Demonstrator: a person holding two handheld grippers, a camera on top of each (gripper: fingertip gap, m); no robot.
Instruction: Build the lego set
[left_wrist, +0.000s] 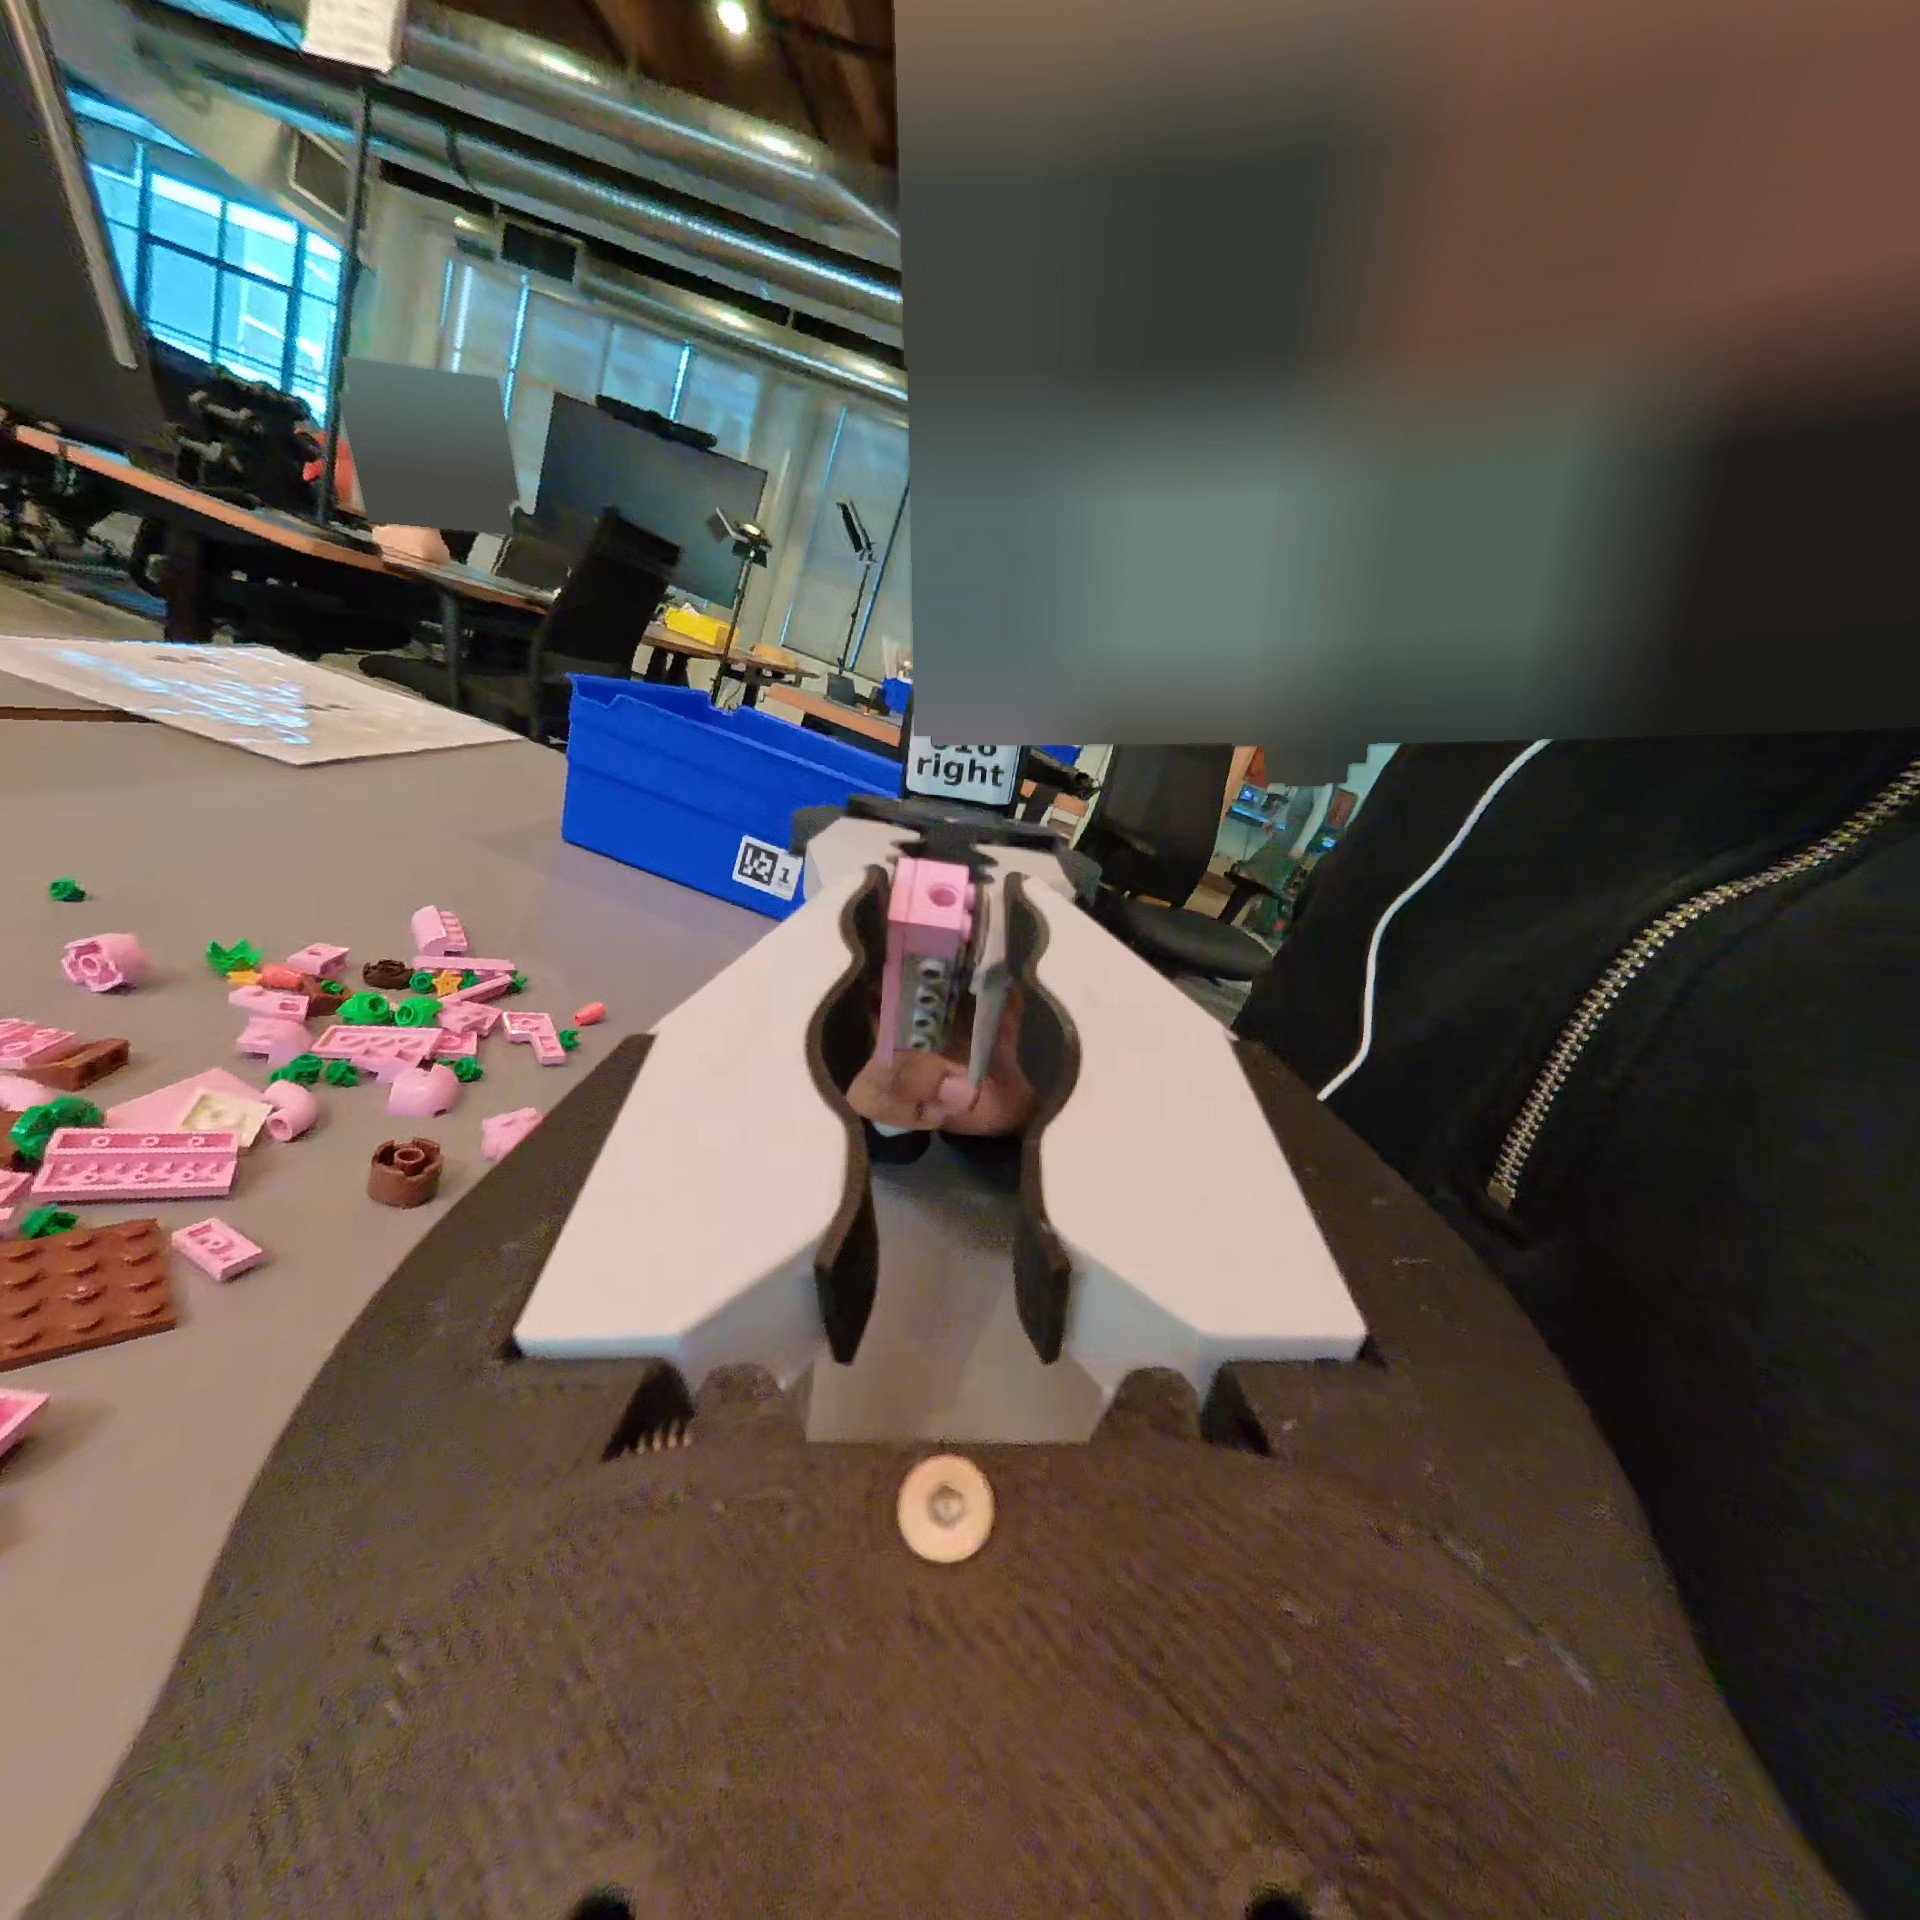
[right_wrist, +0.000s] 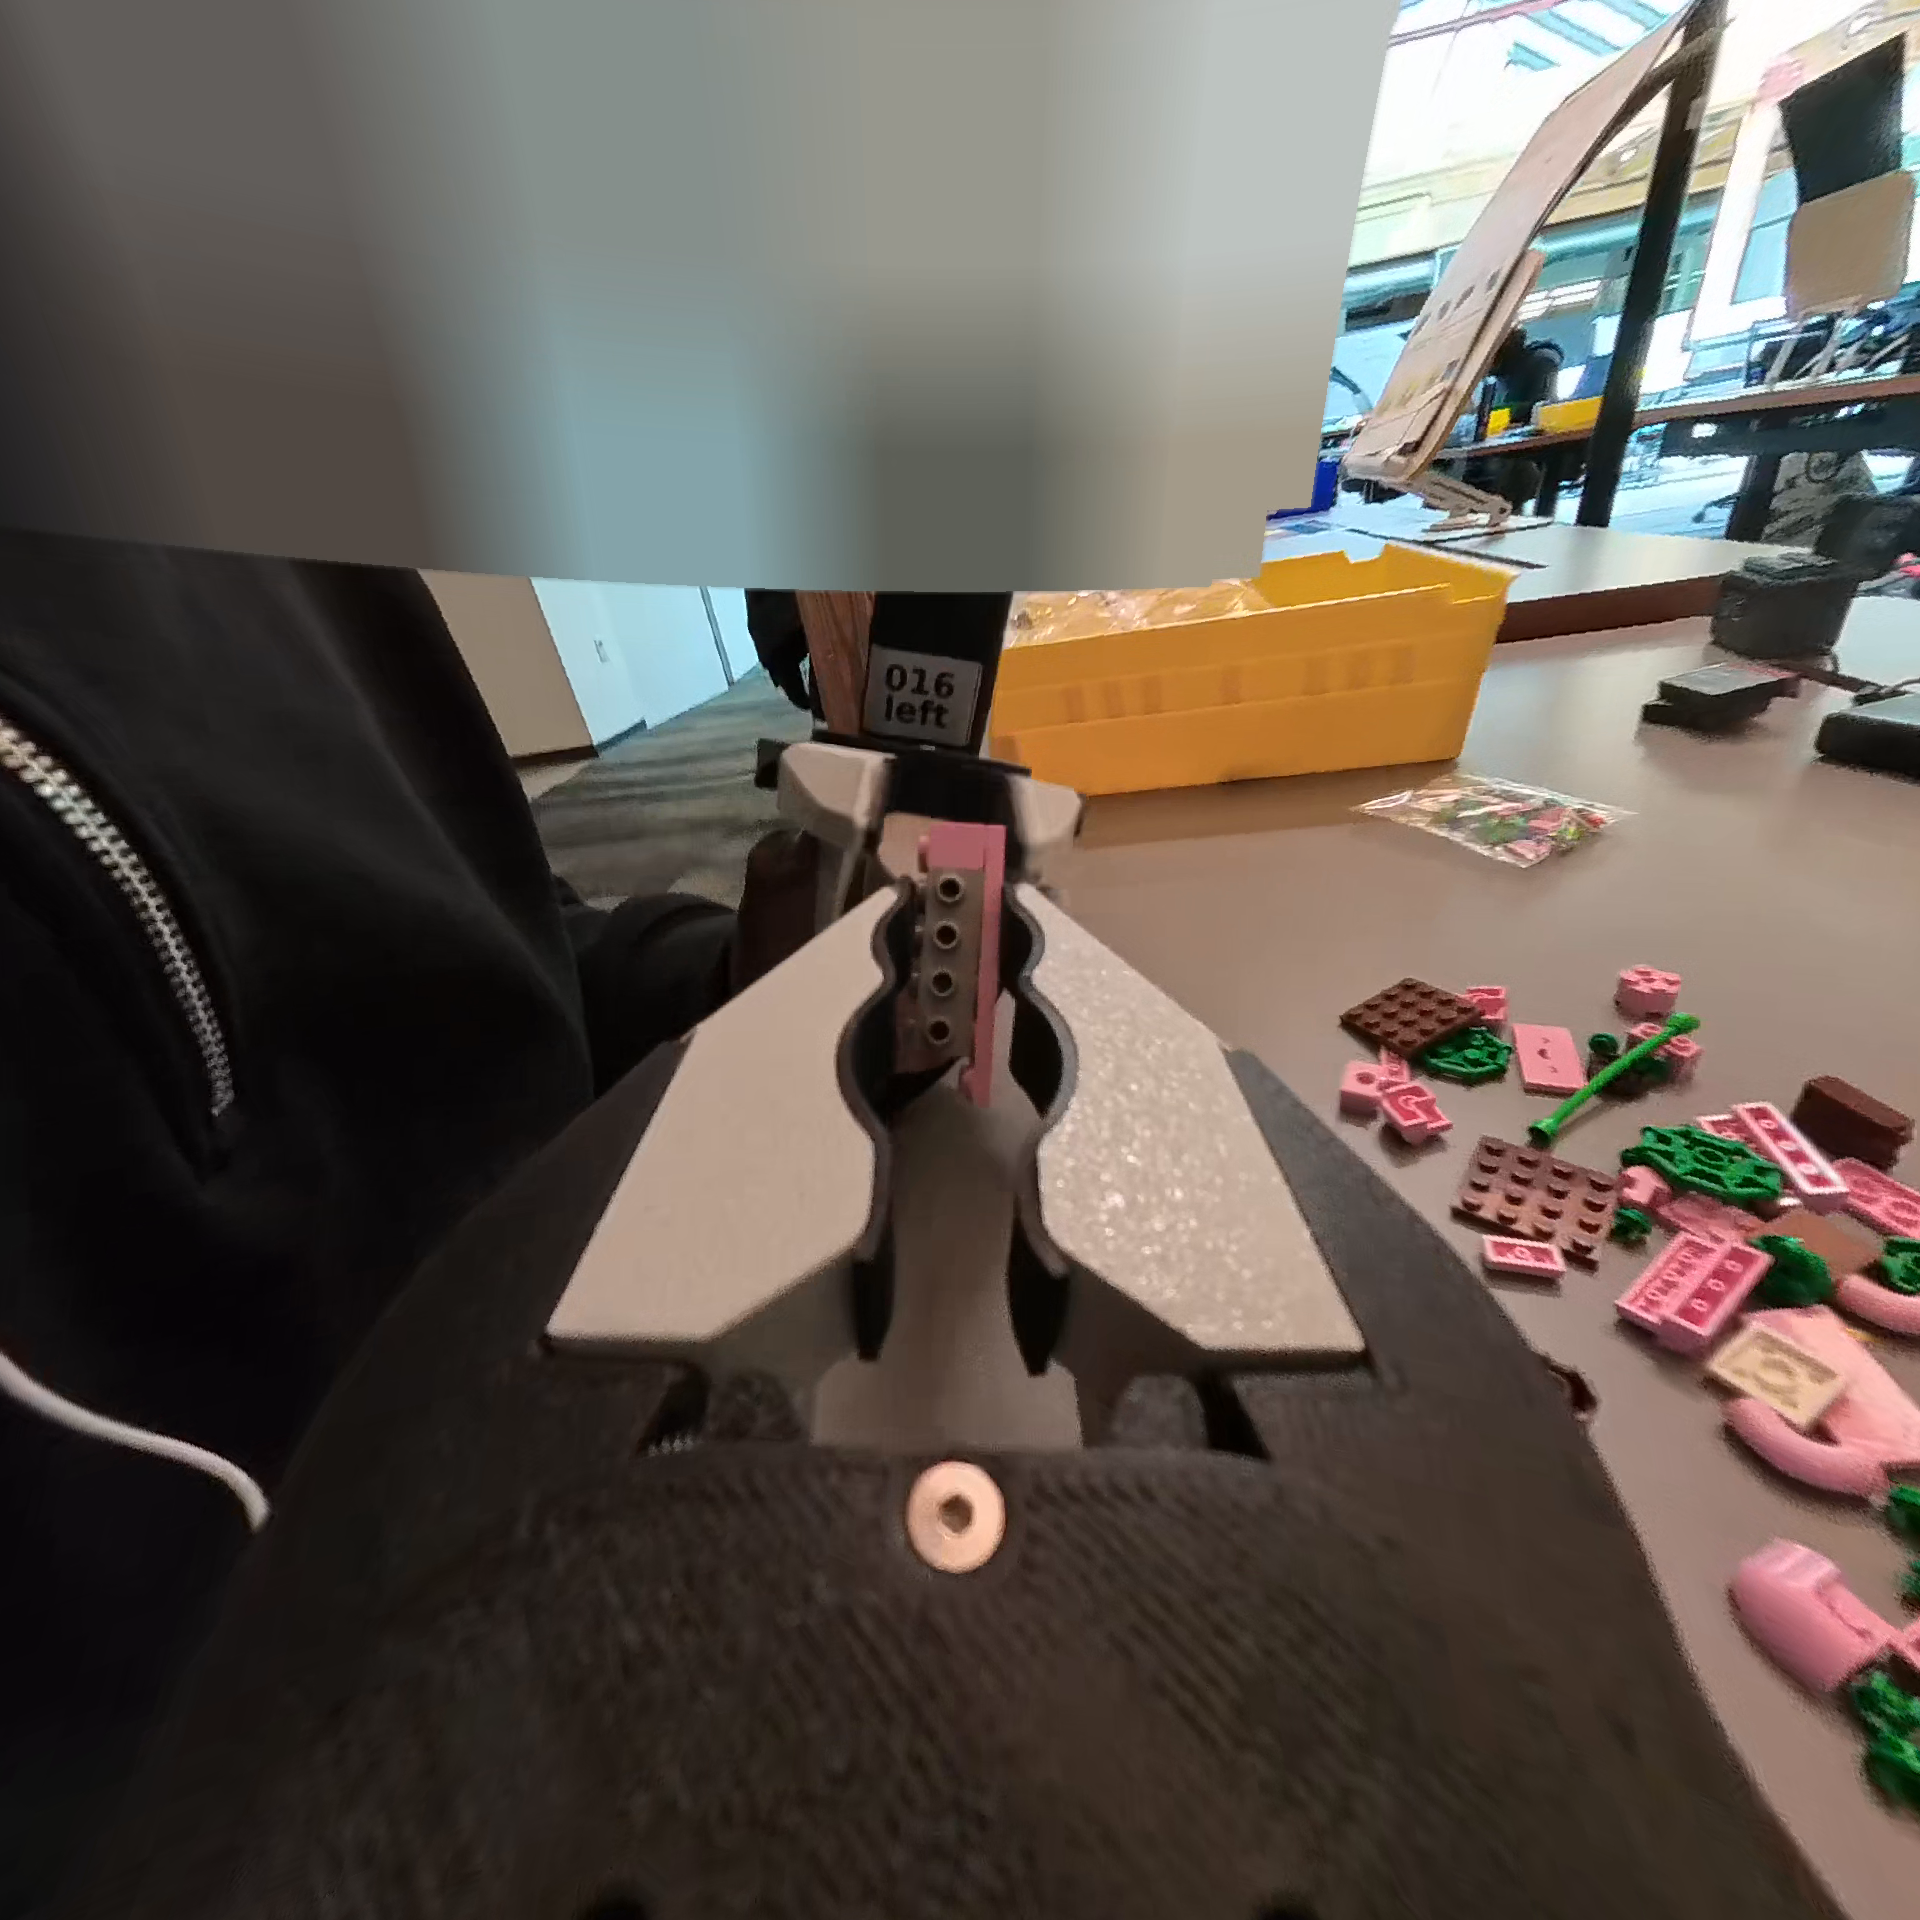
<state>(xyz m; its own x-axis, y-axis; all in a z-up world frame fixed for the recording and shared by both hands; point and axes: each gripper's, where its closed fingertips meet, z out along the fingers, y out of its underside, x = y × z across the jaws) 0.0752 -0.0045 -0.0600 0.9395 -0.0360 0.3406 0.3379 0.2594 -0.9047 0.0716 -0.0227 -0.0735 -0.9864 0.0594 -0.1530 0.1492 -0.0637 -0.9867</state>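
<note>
A small assembly of a pink plate and a grey brick with a row of holes (left_wrist: 928, 971) stands on edge between the two grippers, which face each other above the table edge. My left gripper (left_wrist: 940, 904) is shut on it. My right gripper (right_wrist: 956, 904) is shut on the same assembly (right_wrist: 961, 966) from the opposite side. The right gripper's body shows just behind the assembly in the left wrist view (left_wrist: 935, 826), and the left gripper's body shows the same way in the right wrist view (right_wrist: 925, 805). How the parts join inside the jaws is hidden.
Loose pink, green and brown pieces (left_wrist: 312, 1039) lie on the grey table (left_wrist: 416, 831); they show in the right wrist view too (right_wrist: 1714, 1195). A blue bin (left_wrist: 717, 790), a yellow bin (right_wrist: 1247, 675), a bag of pieces (right_wrist: 1491, 816) and a printed sheet (left_wrist: 239, 686) lie farther off. A person's black jacket (left_wrist: 1662, 1143) is close. The grippers are tip to tip, or close to it.
</note>
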